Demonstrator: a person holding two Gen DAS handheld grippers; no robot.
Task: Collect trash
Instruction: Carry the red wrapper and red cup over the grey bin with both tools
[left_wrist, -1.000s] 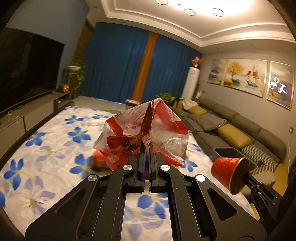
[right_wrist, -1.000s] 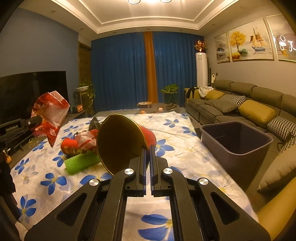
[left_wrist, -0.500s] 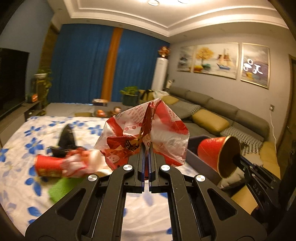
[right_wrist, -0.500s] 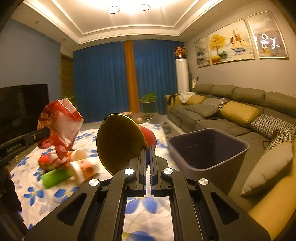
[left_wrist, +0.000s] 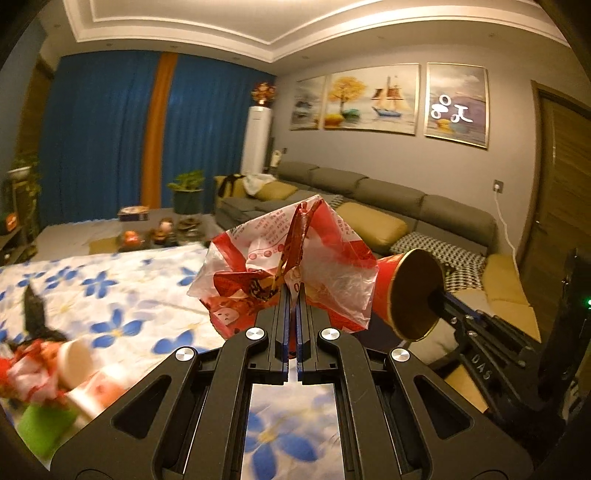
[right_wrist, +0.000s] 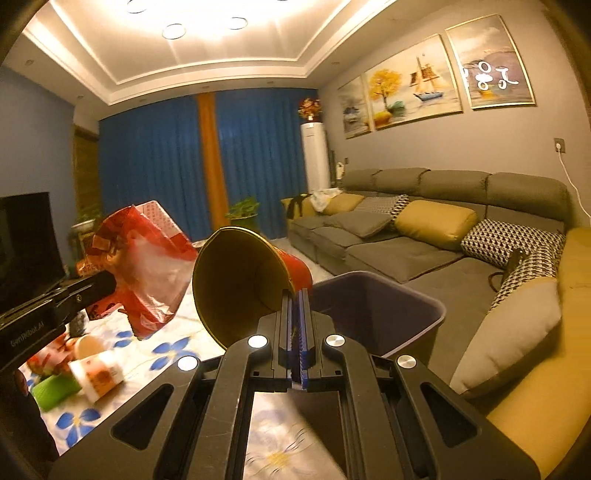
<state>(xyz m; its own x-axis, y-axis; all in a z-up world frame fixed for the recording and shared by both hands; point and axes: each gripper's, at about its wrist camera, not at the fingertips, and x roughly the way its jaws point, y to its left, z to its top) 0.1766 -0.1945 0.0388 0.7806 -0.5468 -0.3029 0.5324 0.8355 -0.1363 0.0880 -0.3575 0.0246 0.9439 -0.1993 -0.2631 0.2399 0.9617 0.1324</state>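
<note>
1. Left hand-held gripper (left_wrist: 291, 295) is clamped on a crinkly red snack wrapper (left_wrist: 288, 266), held up in the air: light, floppy, best pinched at a bunched fold.
2. Right hand-held gripper (right_wrist: 295, 299) is pinching the rim of a red paper cup (right_wrist: 251, 280) beside the grey bin (right_wrist: 406, 317): light, crushable, so grip gently.
3. More litter (right_wrist: 88, 369) waits on the floral surface (left_wrist: 122, 295).
</note>
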